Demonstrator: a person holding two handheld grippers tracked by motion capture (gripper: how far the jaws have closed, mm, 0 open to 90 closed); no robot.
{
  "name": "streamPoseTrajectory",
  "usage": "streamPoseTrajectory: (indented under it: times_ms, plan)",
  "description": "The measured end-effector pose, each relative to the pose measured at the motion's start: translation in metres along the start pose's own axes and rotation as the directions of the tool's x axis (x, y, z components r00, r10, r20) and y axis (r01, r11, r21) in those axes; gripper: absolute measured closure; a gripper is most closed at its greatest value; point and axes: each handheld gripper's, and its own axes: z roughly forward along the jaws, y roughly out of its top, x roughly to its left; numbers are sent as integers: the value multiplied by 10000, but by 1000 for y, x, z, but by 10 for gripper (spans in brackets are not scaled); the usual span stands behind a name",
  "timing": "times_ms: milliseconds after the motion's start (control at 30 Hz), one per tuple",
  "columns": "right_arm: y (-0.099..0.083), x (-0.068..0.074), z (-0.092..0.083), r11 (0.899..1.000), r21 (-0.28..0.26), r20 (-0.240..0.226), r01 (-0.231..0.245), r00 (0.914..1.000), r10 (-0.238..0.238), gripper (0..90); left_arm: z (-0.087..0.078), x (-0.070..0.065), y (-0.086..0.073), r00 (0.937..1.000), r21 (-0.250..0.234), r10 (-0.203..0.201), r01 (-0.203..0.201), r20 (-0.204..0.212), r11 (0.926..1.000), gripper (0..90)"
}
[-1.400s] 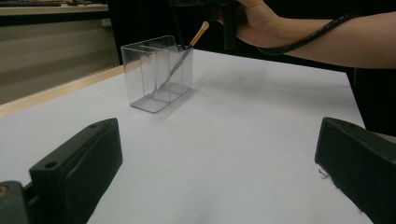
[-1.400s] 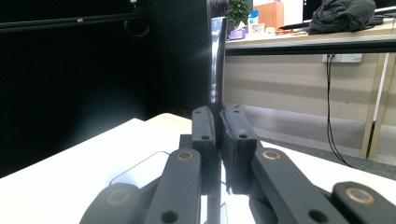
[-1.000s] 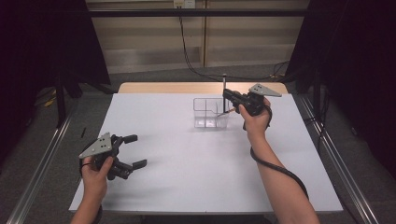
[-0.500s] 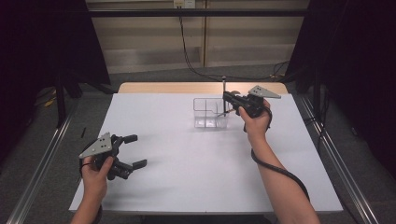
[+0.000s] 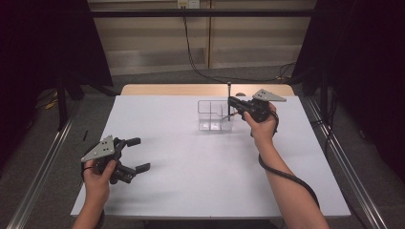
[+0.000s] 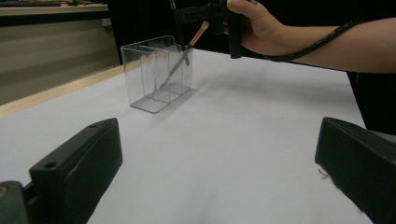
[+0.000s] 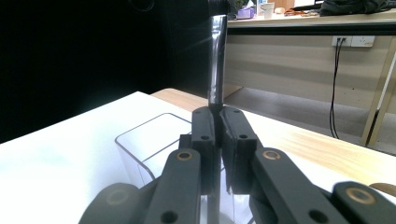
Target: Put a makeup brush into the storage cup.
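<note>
High view: A person works at a white table (image 5: 191,191) w/ a two-jaw tool in each hand. The right gripper (image 5: 232,103) sits at the far side, right at the edge of a clear divided organizer (image 5: 213,116), its jaws pinched on a dark upright brush handle (image 5: 229,95) that stands over the box's right end. The left gripper (image 5: 136,154) rests near the table's front-left corner, jaws spread apart, nothing between them, well apart from the organizer.

Left gripper view: Its two black jaws stand wide at the frame's bottom corners over bare tabletop. Farther off, the clear organizer (image 6: 158,72) holds a slim makeup brush (image 6: 182,57) w/ a tan tip, leaning tilted inside the end compartment nearest the other hand (image 6: 254,28), which hovers just above the box.

Right gripper view: The jaws are clamped together on the dark glossy brush handle (image 7: 216,60), which rises upright from between the pads. The organizer's clear rim (image 7: 140,128) lies directly below. A wall socket (image 7: 352,41) w/ cables shows in the background. No readable writing or brand marks in any view.
</note>
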Motion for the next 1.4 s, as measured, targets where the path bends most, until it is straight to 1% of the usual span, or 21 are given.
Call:
streamPoseTrajectory:
  times_ms: [67,367,533,567,633,700,800,867,900,1033,1100,1267,1333,1400]
  plan:
    - [0,0,-1,9999,101,21,42,10000,-42,844,0,0,0,10000,13,-13,13,1,10000,7]
    - [-1,-1,-4,9998,209,3,1,10000,-1,843,1,0,0,10000,13,4,-4,-7,10000,7]
    - [0,0,-5,9999,113,-74,-118,9999,119,839,1,0,0,10000,66,36,-36,4,10000,7]
    - [0,0,-5,9999,110,-102,-122,9999,124,816,1,0,0,10000,46,2,-2,9,10000,7]
    - [0,1,-5,9998,50,-239,-213,9995,214,725,1,0,0,10000,33,2,-2,3,10000,7]
    - [2,2,-5,9997,75,-393,-227,9990,230,679,1,0,0,10000,43,-4,4,-14,10000,7]
    - [4,4,-7,9995,-40,-628,-327,9975,324,561,1,0,-1,10000,66,15,-15,-1,10000,7]
    - [6,7,-7,9992,-71,-641,-400,9972,394,461,1,0,-1,10000,82,27,-27,-16,10000,8]
    - [7,7,-8,9989,-74,-697,-460,9965,453,425,1,0,-1,10000,74,18,-18,-2,10000,8]
    - [9,9,-10,9990,-114,-693,-437,9967,428,314,1,0,0,10000,68,27,-27,-6,10000,7]
    - [11,10,-12,9990,-124,-765,-439,9962,428,286,1,0,0,10000,46,9,-9,-1,10000,7]
    - [12,11,-18,9994,-65,-724,-347,9968,342,231,1,0,0,10000,82,26,-26,-35,10000,8]
    - [12,12,-20,9995,-13,-774,-323,9965,321,220,0,0,0,10000,85,2,-2,-41,10000,8]
    - [12,12,-23,9997,-33,-730,-227,9971,224,211,0,0,0,10000,84,-9,10,-49,10000,7]
